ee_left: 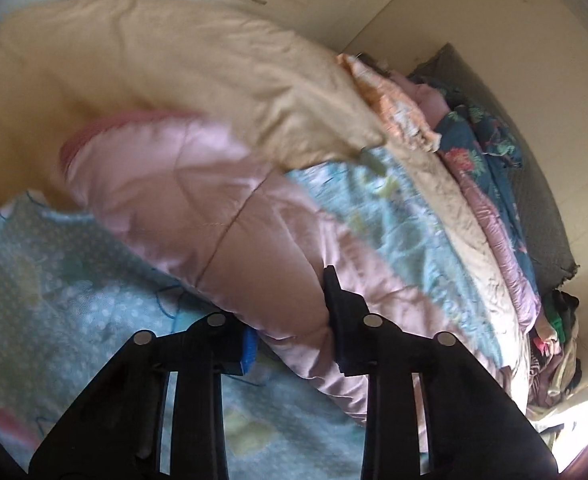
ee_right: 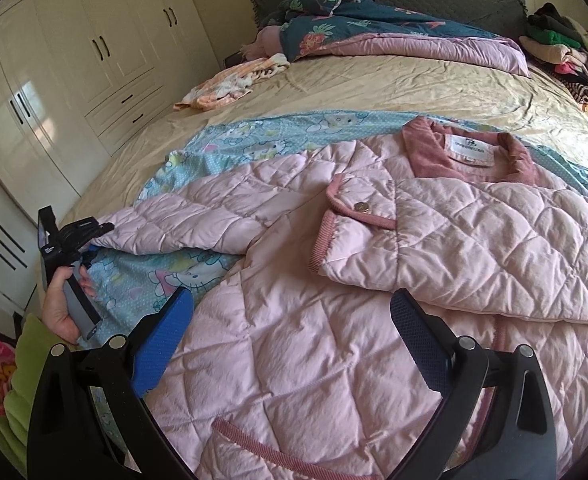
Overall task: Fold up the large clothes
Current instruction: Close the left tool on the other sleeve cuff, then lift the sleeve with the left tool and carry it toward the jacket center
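A pink quilted jacket point(ee_right: 334, 320) lies front up on a blue cartoon-print blanket point(ee_right: 253, 140) on the bed, with its collar point(ee_right: 470, 152) at the far side. One sleeve point(ee_right: 454, 240) is folded across the chest. The other sleeve point(ee_right: 181, 216) stretches left to my left gripper point(ee_right: 93, 232), which is shut on its end. In the left wrist view that sleeve point(ee_left: 197, 200) bulges between the fingers of the left gripper point(ee_left: 289, 320). My right gripper point(ee_right: 291, 300) hovers open over the jacket's lower body, its blue pads point(ee_right: 165, 336) wide apart.
A hand point(ee_right: 61, 312) in a green sleeve point(ee_right: 25, 380) holds the left gripper. The beige bed sheet point(ee_right: 374, 84) carries an orange striped cloth point(ee_right: 229, 84), a dark floral quilt point(ee_right: 334, 24) and a clothes pile point(ee_right: 562, 48). White wardrobes point(ee_right: 93, 52) stand at left.
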Motion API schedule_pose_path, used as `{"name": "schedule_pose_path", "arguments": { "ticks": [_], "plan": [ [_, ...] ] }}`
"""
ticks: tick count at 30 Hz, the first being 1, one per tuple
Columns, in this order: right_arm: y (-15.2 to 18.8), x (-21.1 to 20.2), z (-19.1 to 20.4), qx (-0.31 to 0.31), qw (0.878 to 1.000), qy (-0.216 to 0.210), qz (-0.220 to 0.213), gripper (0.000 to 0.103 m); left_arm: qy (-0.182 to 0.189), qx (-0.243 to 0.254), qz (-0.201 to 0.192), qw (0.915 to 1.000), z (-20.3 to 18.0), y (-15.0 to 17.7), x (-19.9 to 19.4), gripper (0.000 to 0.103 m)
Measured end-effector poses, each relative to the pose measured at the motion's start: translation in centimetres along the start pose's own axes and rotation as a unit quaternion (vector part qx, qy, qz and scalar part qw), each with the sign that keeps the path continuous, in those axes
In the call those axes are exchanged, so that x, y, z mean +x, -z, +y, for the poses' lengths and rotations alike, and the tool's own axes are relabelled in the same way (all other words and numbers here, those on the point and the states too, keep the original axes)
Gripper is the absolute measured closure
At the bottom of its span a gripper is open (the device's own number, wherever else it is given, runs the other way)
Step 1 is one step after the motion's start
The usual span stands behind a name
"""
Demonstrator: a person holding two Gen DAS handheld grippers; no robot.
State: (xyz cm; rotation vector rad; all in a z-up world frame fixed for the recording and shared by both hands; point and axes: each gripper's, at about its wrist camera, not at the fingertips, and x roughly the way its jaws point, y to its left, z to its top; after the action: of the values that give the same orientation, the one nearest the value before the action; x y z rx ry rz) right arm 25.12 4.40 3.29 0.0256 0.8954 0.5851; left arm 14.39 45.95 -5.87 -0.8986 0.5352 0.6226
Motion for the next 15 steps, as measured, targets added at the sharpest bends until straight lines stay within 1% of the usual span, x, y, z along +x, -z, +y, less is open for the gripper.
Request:
{"name": "schedule_pose_path", "arguments": {
  "ticks": [5, 8, 15],
  "plan": [
    [-0.1, -2.0, -0.9, 0.01, 1.0, 0.003, -0.018, 0.005, 0.03, 0.028, -0.029, 0.9987, -2.8, -0.4, -3.5, 0.086],
    [0.1, -3.1, -1.6, 0.019, 1.0, 0.002, -0.025, 0.005, 0.047, 0.041, -0.036, 0.9974, -4.4, -0.8, -5.2, 0.087],
    [0.5, -5.3, -2.5, 0.031, 0.999, 0.0, -0.041, 0.005, 0.092, 0.09, -0.058, 0.99, -9.1, -0.8, -9.4, 0.087]
  ]
}}
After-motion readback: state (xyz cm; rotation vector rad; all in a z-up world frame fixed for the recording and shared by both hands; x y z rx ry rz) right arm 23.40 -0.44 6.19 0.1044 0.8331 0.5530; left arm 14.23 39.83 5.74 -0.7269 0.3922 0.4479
